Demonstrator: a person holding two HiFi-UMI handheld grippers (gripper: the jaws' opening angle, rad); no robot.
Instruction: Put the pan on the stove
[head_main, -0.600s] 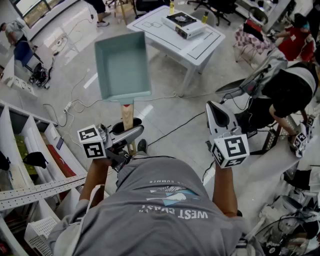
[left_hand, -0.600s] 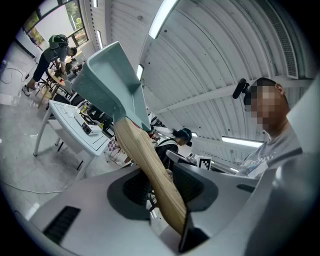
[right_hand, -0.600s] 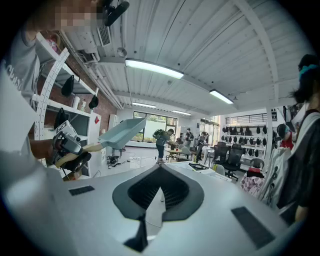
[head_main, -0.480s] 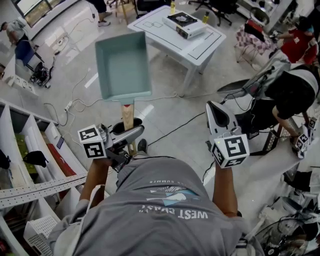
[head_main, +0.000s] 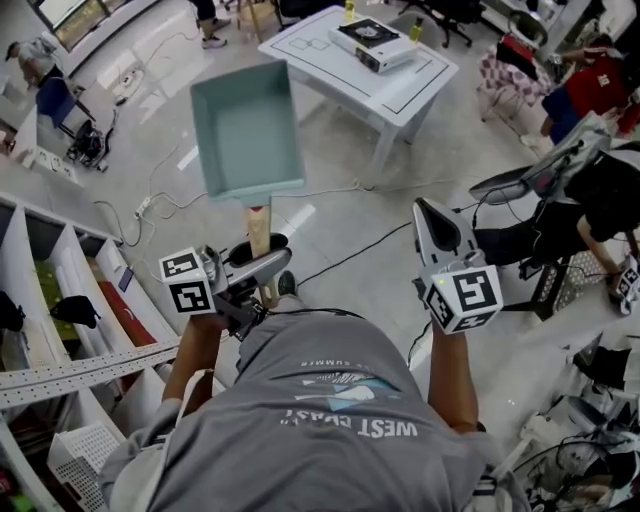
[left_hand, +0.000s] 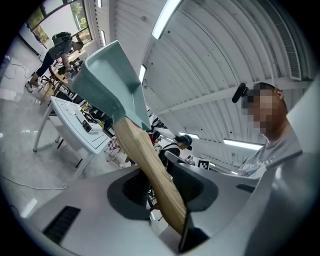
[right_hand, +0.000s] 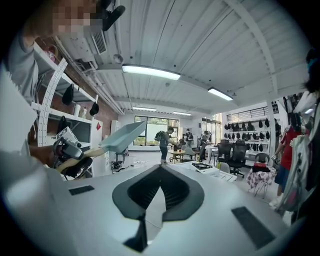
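A teal square pan (head_main: 247, 130) with a wooden handle (head_main: 259, 228) is held up in the air, level, over the floor. My left gripper (head_main: 262, 262) is shut on that handle (left_hand: 150, 165), and the pan (left_hand: 107, 82) sticks out ahead of it. My right gripper (head_main: 432, 225) hangs to the right, apart from the pan, jaws together with nothing in them. A black-topped stove (head_main: 372, 42) sits on the white table (head_main: 400, 85) farther ahead. From the right gripper view the pan (right_hand: 122, 137) shows at the left and the stove (right_hand: 202, 166) far off.
White shelving (head_main: 60, 300) lines the left side. Cables (head_main: 340, 262) run across the floor. A seated person in black (head_main: 600, 200) and office chairs are at the right. Other people stand far back by a window (right_hand: 165, 137).
The head view has shifted a little, so the table and floor sit slightly higher and to the right. Both grippers and the pan keep the same pose.
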